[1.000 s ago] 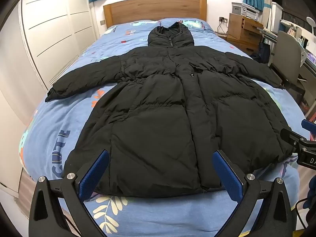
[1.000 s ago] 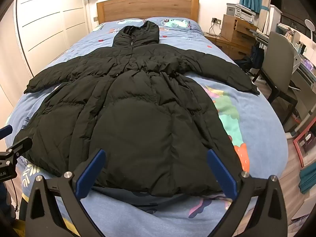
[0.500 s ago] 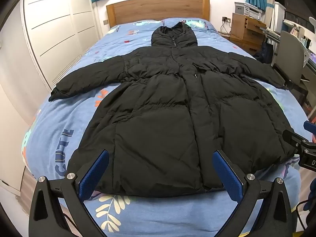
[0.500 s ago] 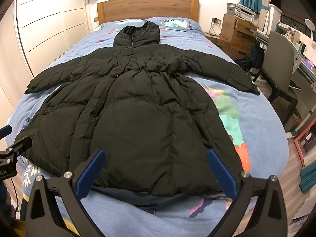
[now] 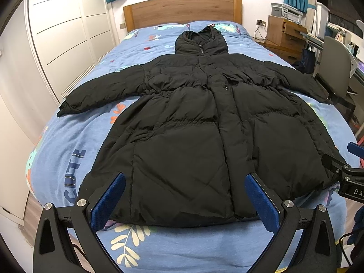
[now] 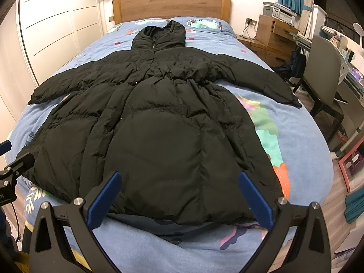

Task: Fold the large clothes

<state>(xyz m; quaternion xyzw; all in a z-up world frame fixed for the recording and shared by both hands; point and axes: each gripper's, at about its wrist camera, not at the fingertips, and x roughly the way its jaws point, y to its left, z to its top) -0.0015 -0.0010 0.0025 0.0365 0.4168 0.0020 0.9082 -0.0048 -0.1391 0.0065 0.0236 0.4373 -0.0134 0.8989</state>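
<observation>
A long black hooded puffer coat (image 5: 193, 122) (image 6: 163, 122) lies flat and face up on the bed, sleeves spread to both sides, hood toward the headboard, hem toward me. My left gripper (image 5: 184, 202) is open, hovering just before the hem's left half, with nothing between its blue pads. My right gripper (image 6: 179, 201) is also open, hanging before the hem's right half, empty. In the left wrist view the right gripper (image 5: 348, 173) shows at the right edge; in the right wrist view the left gripper (image 6: 11, 166) shows at the left edge.
The bed (image 5: 75, 136) has a blue patterned cover and a wooden headboard (image 5: 182, 11). White wardrobe doors (image 5: 68, 34) stand along the left. A wooden nightstand (image 6: 273, 38), a grey chair (image 6: 323, 72) and a desk stand to the right of the bed.
The left wrist view has shifted slightly right, so the coat sits a little further right in it. The right gripper has barely moved. Both grippers stay open.
</observation>
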